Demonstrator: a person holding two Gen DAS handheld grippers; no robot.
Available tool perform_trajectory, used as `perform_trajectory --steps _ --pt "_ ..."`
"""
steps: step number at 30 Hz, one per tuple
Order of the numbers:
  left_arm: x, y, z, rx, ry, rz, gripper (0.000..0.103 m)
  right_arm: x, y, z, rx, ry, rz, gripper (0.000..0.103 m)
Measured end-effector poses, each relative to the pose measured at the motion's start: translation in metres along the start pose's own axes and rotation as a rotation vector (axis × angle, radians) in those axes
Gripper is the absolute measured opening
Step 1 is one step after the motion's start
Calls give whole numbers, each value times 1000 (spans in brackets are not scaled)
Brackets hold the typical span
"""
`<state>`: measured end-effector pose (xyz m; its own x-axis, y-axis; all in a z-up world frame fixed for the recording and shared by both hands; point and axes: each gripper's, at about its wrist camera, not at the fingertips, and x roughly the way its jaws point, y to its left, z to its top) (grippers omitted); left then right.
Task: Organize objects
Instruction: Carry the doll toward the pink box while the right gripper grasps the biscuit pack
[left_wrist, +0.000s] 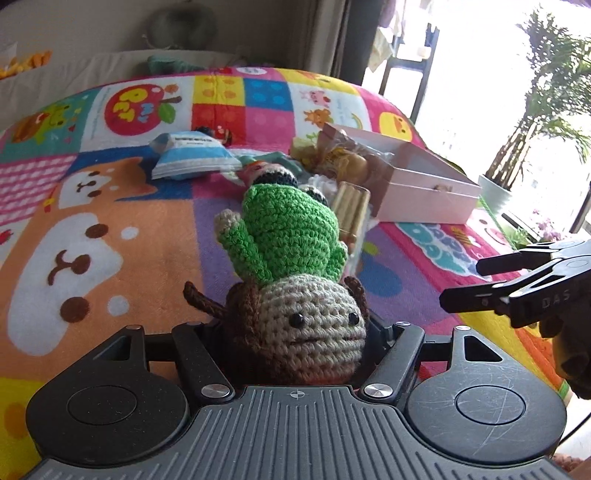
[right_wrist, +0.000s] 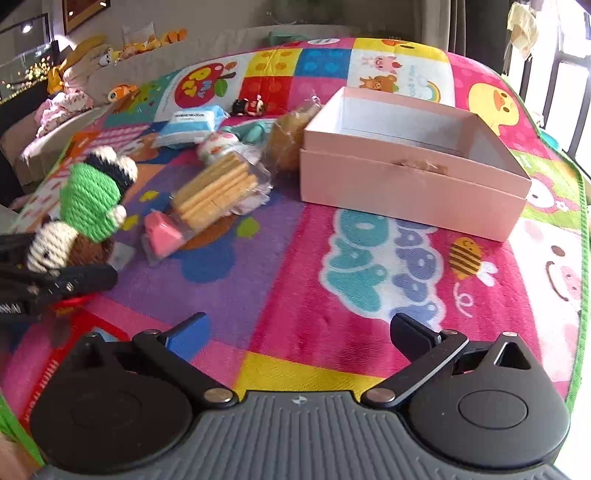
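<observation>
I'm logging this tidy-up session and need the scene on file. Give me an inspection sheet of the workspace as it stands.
Surface: colourful patchwork play mat with cartoon prints.
Job's things: crochet doll in green, head clamped in the left gripper; pink box open, looks empty from the right wrist view.
Clutter: wrapped biscuit pack, blue tissue pack, small figurine, pink block, bagged bun beside the box.
Grippers: left shut on the doll; right gripper open, holding nothing.
Cables: nothing seen.
Surroundings: plush toys on a ledge, window with potted plant.
</observation>
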<state>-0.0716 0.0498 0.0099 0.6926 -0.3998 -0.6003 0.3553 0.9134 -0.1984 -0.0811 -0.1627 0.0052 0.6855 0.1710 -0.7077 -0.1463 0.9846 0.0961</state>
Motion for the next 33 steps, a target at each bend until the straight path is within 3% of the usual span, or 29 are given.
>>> perform_trajectory --steps 4,8,11,13,19,26,30,33 --pt "7 18 18 -50 9 32 74 9 24 41 46 -42 54 103" --pt "6 28 26 -79 43 -59 71 46 44 65 103 -16 37 102" --pt "-2 25 26 -59 45 -77 70 73 50 67 94 34 1 91" --pt "-1 23 26 -52 60 -80 71 74 43 63 103 51 -1 89" --pt "11 6 28 -58 75 -151 70 30 -3 39 107 35 -67 89" --pt "-17 -13 33 77 -7 -39 70 -5 -21 22 192 12 23 89" --pt "-49 -11 34 97 -57 -21 70 20 -14 32 272 40 44 89" --pt "-60 -13 33 132 -68 31 70 43 6 38 215 33 26 91"
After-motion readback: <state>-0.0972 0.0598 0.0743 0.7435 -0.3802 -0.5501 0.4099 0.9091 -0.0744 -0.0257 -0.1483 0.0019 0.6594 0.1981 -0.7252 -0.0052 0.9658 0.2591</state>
